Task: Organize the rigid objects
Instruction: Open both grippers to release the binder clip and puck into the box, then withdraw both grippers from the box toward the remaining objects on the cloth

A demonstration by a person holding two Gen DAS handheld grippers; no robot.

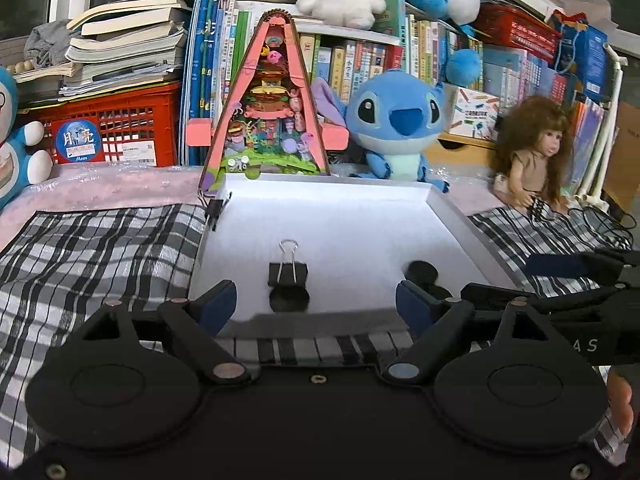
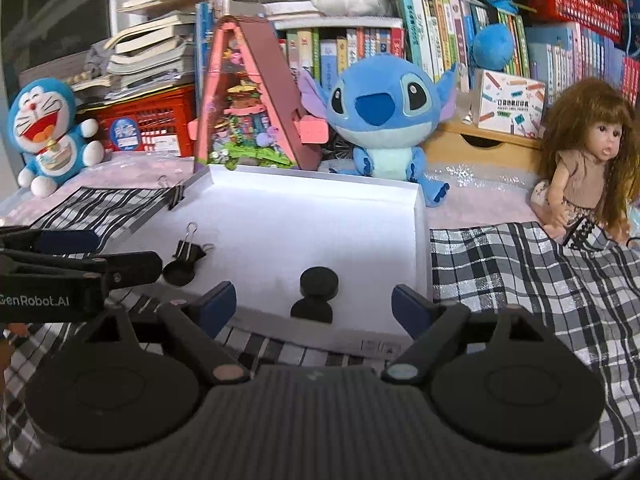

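Two grippers hang over the near edge of a shallow white tray [image 1: 440, 200] that lies on a checked cloth [image 1: 100, 248], and both stand with jaws spread wide and nothing between the pads. No earlier view is to hand, so I judge only from how things lie: each tool looks to have let its load go inside the tray, which fits a job of gathering hard items into one container.

Going left to right in the left wrist view, a small binder clip [image 1: 214, 210] grips the tray's rim at about ten o'clock, probably to pin that corner in shape. Next, at roughly six o'clock of the tray floor, a black binder clip [image 1: 287, 272] rests with its wire loops up, touching a black round piece [image 1: 289, 300] just nearer the camera. The left gripper [image 1: 310, 304] sits directly before these two, pads clear of both.

Farther right, toward four o'clock, lies a black puck [image 2: 319, 282] with a second dark disc [image 2: 311, 312] against its near side; the right gripper [image 2: 310, 304] frames them without contact.

Beyond the tray, at twelve o'clock, a pink triangular toy house [image 1: 268, 112], a blue plush [image 1: 394, 120] and a doll [image 1: 532, 152] line the bookshelf, well apart from the work.
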